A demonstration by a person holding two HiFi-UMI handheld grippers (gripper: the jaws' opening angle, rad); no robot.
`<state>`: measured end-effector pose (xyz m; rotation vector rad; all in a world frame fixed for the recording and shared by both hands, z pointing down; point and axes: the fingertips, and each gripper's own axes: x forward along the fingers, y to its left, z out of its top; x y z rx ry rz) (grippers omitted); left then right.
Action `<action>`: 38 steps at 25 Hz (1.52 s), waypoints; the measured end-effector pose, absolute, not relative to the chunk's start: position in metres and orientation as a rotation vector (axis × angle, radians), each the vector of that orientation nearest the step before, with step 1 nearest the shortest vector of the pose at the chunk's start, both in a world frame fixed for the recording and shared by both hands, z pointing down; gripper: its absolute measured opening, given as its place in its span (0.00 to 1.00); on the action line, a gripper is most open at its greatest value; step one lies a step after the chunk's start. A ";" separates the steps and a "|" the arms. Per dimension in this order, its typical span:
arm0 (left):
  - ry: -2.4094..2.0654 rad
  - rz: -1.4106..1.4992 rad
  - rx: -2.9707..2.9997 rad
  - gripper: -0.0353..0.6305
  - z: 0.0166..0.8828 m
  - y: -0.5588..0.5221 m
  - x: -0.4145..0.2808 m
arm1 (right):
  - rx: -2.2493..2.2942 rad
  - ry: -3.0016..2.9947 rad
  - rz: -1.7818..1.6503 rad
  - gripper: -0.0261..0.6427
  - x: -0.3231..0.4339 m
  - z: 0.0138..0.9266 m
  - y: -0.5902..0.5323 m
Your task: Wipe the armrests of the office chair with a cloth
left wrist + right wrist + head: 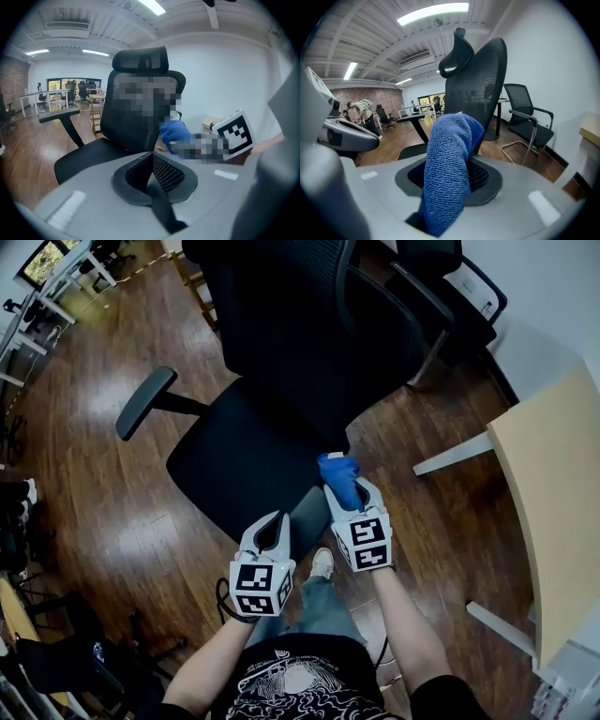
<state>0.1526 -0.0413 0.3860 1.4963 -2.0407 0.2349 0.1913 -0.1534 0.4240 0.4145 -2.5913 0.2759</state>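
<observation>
Centre: chair point(248, 460), its back away from the person, one armrest point(145, 401) standing out to the left. Left gripper point(272, 523) near the seat's front corner. Right gripper point(343, 486) just to its right, cloth point(337, 470) between its jaws. Second chair point(441, 282) behind. Desk point(553, 493) at right.
</observation>
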 end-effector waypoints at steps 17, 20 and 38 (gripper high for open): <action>-2.026 0.201 1.467 0.06 0.391 -0.017 0.143 | 0.171 -2.570 -0.085 0.26 0.127 0.413 -0.136; -2.003 0.196 1.522 0.06 0.389 -0.017 0.143 | 0.308 -2.603 -0.054 0.26 0.135 0.397 -0.139; -1.730 0.248 1.959 0.06 0.372 0.020 0.191 | 1.104 -2.638 0.711 0.26 0.248 0.395 -0.046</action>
